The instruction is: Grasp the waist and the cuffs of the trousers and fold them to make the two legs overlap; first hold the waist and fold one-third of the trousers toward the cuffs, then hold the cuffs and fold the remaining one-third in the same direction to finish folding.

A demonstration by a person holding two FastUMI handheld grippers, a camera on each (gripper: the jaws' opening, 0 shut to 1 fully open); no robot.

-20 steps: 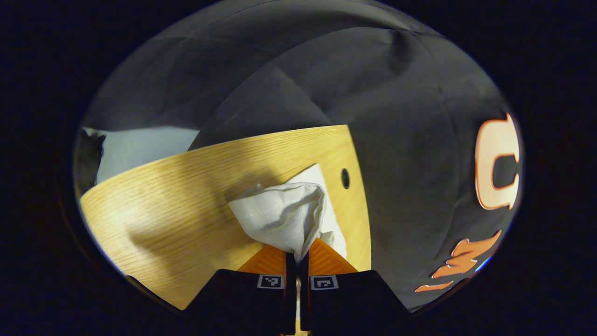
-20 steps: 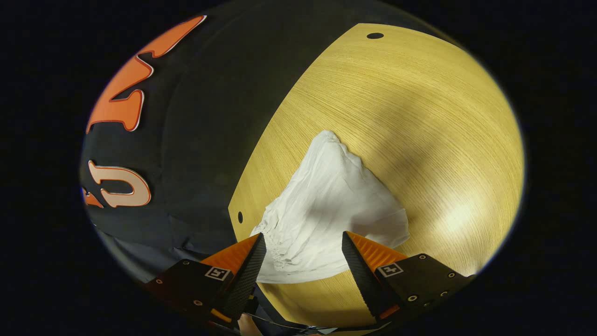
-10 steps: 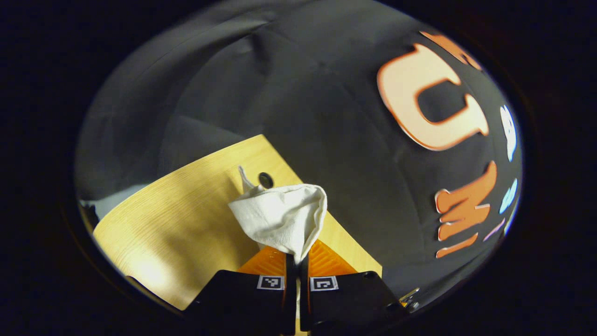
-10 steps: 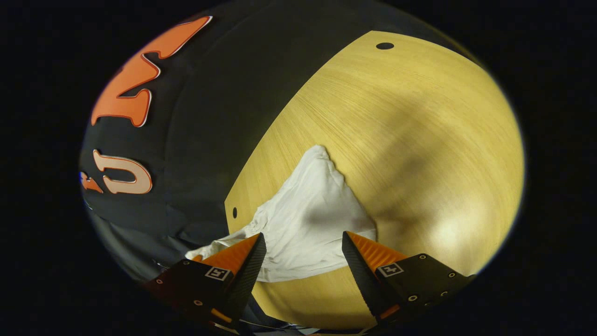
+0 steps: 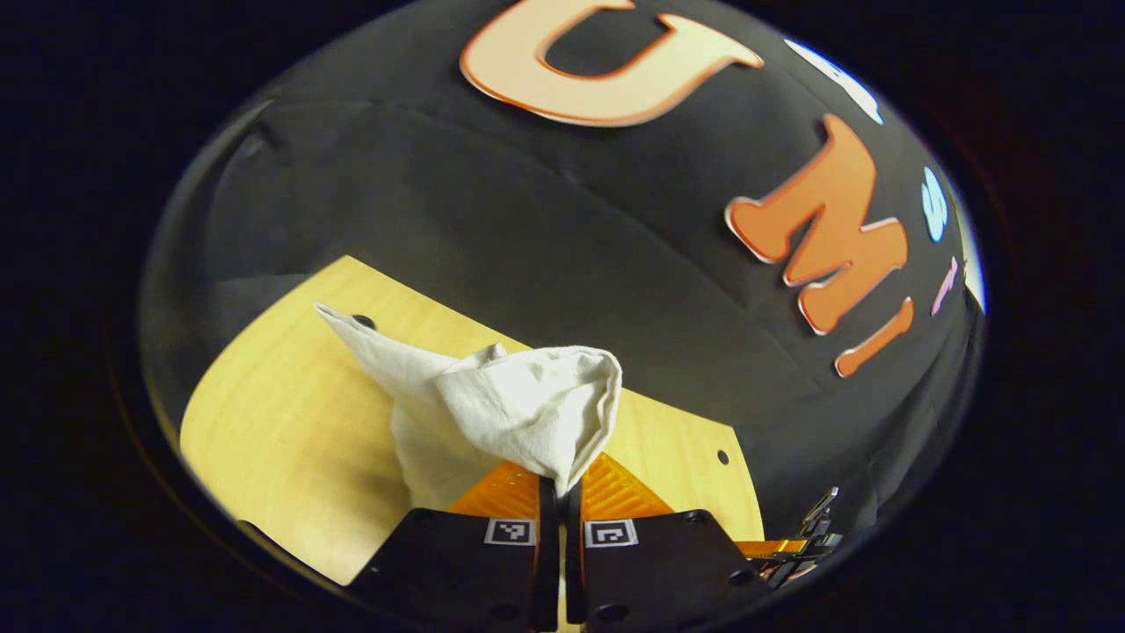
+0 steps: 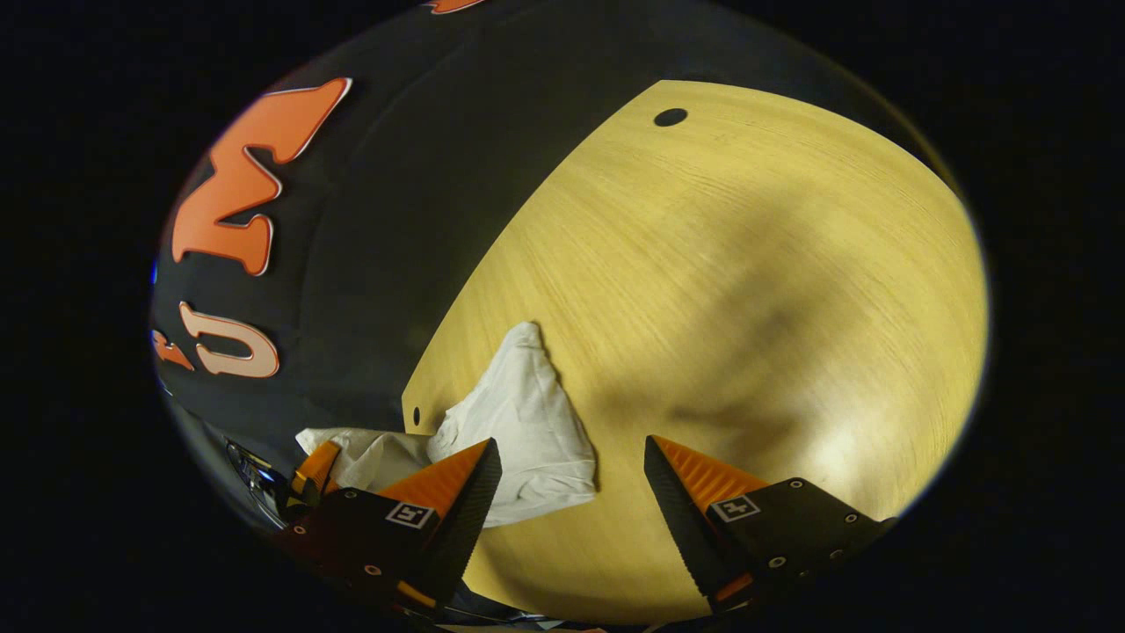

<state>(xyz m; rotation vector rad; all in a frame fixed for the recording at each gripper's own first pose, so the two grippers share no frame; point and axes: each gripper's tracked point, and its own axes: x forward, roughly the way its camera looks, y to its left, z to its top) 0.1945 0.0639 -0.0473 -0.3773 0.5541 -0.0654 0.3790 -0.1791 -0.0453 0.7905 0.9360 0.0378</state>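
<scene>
Risking a lopsided drag across the table (image 6: 747, 264), with the trousers (image 5: 518, 409) pinched at one bunched spot and the rest trailing loose, so the legs may twist instead of overlapping. Lying partly on the table ahead of and left of the right gripper (image 6: 571, 479), whose jaws are standing wide and gripping nothing. Rising as a crumpled peak straight from the left gripper (image 5: 560, 485), jaws clamped tight on the cloth.

A light wooden tabletop (image 6: 747, 290) (small holes near its edge) meets black cloth wall (image 5: 527, 220).
</scene>
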